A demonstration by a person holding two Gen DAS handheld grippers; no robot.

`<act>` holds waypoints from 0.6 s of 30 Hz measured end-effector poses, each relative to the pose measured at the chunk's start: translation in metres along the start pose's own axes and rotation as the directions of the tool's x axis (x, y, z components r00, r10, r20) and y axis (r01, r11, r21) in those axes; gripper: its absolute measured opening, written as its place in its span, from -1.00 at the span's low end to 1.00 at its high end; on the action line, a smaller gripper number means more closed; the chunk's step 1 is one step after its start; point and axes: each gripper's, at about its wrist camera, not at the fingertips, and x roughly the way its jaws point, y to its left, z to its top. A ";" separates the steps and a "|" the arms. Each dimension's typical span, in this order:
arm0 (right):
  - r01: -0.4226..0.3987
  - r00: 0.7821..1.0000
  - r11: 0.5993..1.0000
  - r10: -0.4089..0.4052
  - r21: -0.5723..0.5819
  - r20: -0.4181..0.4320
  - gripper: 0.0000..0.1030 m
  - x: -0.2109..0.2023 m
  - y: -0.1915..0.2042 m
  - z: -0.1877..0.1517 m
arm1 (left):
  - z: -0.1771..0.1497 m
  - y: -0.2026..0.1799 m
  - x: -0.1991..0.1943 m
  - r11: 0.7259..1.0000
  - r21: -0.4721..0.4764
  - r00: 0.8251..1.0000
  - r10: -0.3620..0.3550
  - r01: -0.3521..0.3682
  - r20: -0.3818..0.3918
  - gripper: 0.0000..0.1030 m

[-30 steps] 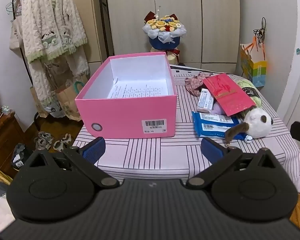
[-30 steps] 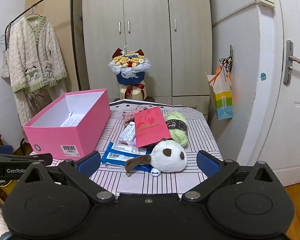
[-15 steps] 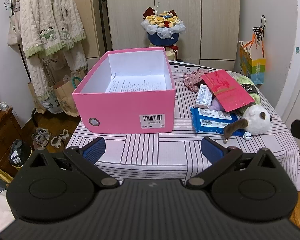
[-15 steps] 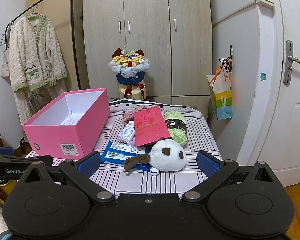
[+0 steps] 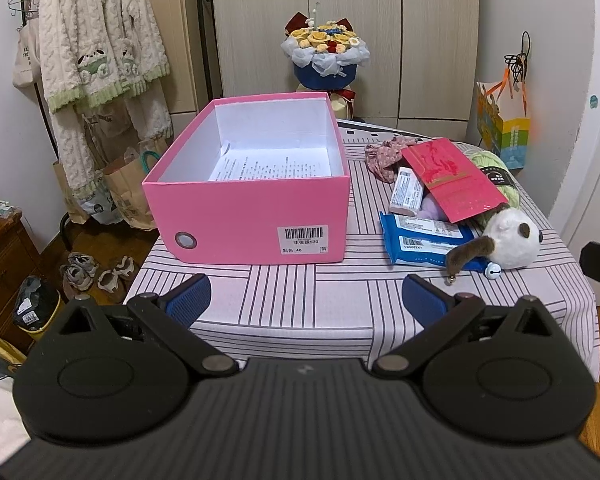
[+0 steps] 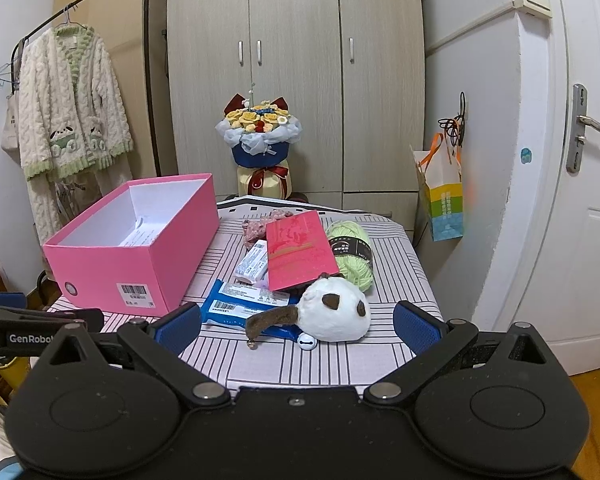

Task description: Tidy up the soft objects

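Desk (image 5: 340, 312): covered in a pale cloth with dark line pattern.

Pink box (image 5: 256, 184): rectangular cardboard, open top, white inside, barcode label and metal eyelet on the near face; a printed sheet (image 5: 268, 166) lies on its floor. Stands on the desk's left part.

Plush toy (image 6: 334, 310): round, white, fuzzy, with brown patches and a brown ear, a small bell beside it; lies at the near right edge, resting on a blue wipes packet (image 6: 244, 306).

Green yarn skein (image 6: 350, 254): soft, banded with a black label, behind the plush.

Red envelope (image 6: 300, 254): flat, glossy, lying over the pile.

Floral fabric piece (image 5: 384, 154): crumpled, furthest back.

Left gripper (image 5: 306, 294): fingers spread, empty, near the desk's edge.

Right gripper (image 6: 298, 324): fingers spread, empty, facing the plush.
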 end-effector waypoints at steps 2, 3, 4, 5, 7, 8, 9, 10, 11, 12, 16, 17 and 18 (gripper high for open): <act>0.001 1.000 1.000 -0.001 -0.001 -0.002 1.00 0.001 0.000 0.000 | 0.000 0.000 0.000 1.000 -0.002 1.000 0.001 -0.001 0.000 1.00; 0.001 1.000 1.000 -0.001 -0.001 -0.002 1.00 0.000 0.000 0.000 | 0.000 0.000 0.000 1.000 -0.001 1.000 0.000 0.000 0.000 1.00; 0.002 1.000 1.000 -0.002 -0.003 -0.002 1.00 0.001 0.000 0.000 | 0.000 0.000 0.000 1.000 0.000 1.000 0.000 0.000 0.000 1.00; 0.002 1.000 1.000 -0.002 -0.004 -0.002 1.00 0.001 0.000 0.000 | 0.000 0.000 0.000 1.000 -0.001 1.000 0.001 -0.001 0.001 1.00; 0.002 1.000 1.000 -0.002 -0.005 -0.001 1.00 0.001 0.000 -0.001 | 0.001 0.000 0.000 1.000 -0.001 1.000 0.001 -0.001 0.000 1.00; 0.002 1.000 1.000 -0.002 -0.006 -0.001 1.00 0.001 0.000 -0.001 | 0.000 0.000 0.000 1.000 -0.001 1.000 0.000 0.000 -0.001 1.00; 0.002 1.000 1.000 -0.002 -0.006 -0.001 1.00 0.001 0.000 -0.001 | 0.000 0.000 0.000 1.000 -0.001 1.000 0.000 0.000 0.000 1.00; 0.002 1.000 1.000 -0.002 -0.008 -0.001 1.00 0.001 0.000 -0.001 | 0.000 -0.001 0.000 1.000 -0.001 1.000 0.000 0.000 0.000 1.00; 0.003 1.000 1.000 -0.003 -0.008 -0.001 1.00 0.001 0.000 -0.001 | 0.000 0.000 0.000 1.000 -0.001 1.000 0.000 0.000 0.000 1.00; 0.003 1.000 1.000 -0.003 -0.009 -0.001 1.00 0.001 0.000 -0.001 | 0.000 -0.001 0.000 1.000 -0.001 1.000 -0.001 0.001 0.001 1.00; 0.003 1.000 1.000 -0.003 -0.021 -0.001 1.00 0.001 0.002 -0.004 | -0.003 0.001 -0.005 1.000 -0.002 0.999 -0.027 0.027 0.036 1.00; 0.005 1.000 1.000 -0.005 -0.025 0.000 1.00 0.001 0.003 -0.004 | -0.003 0.002 -0.006 0.999 -0.006 0.998 -0.034 0.034 0.050 1.00; 0.006 1.000 1.000 -0.006 -0.028 0.002 1.00 0.001 0.004 -0.005 | -0.004 0.002 -0.008 0.999 -0.010 0.997 -0.038 0.039 0.063 1.00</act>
